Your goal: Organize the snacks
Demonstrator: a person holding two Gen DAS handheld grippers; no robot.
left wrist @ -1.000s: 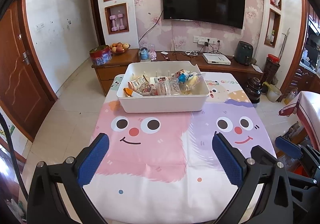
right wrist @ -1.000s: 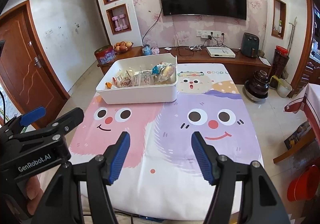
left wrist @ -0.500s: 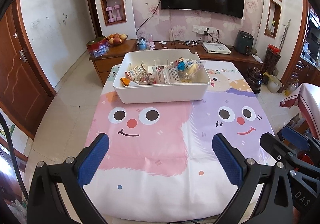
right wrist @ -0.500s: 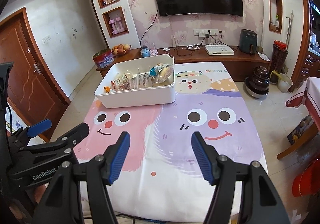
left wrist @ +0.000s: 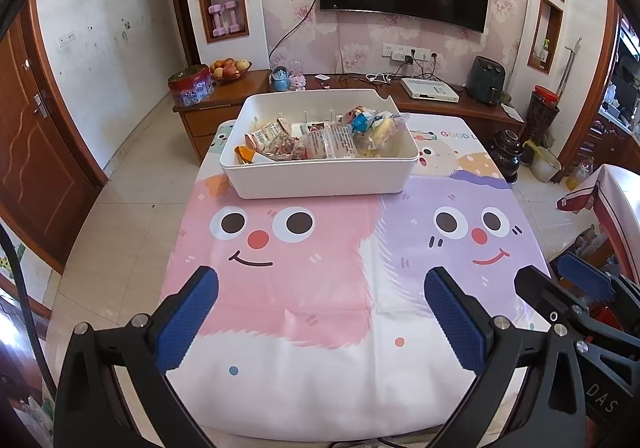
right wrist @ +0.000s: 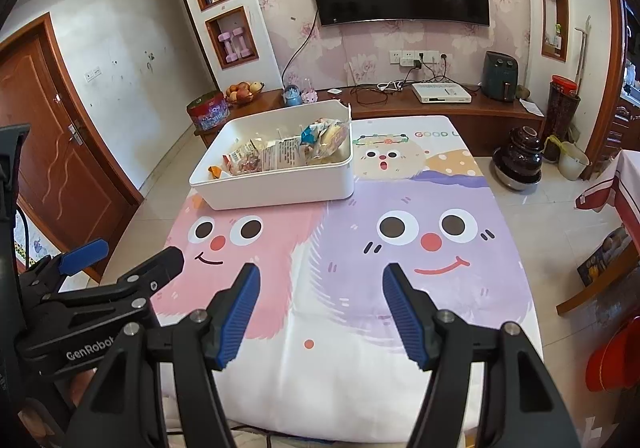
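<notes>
A white bin (left wrist: 320,180) stands at the far end of the table and holds several wrapped snacks (left wrist: 320,140). It also shows in the right wrist view (right wrist: 280,192), with the snacks (right wrist: 288,152) inside. My left gripper (left wrist: 318,322) is open and empty, over the near edge of the table, well short of the bin. My right gripper (right wrist: 318,316) is open and empty, to the right of the left one. The left gripper shows at the left of the right wrist view (right wrist: 120,264).
The table carries a cartoon cloth (left wrist: 320,288) with a pink face and a purple face. Behind it runs a low wooden cabinet (left wrist: 440,104) with a fruit bowl (left wrist: 230,70) and a red tin (left wrist: 190,86). A dark jar (right wrist: 518,158) and a red bucket (right wrist: 616,360) stand on the floor at the right.
Both grippers have drawn back and risen a little from the table, so the bin sits farther away. Both jaws stay open and empty.
</notes>
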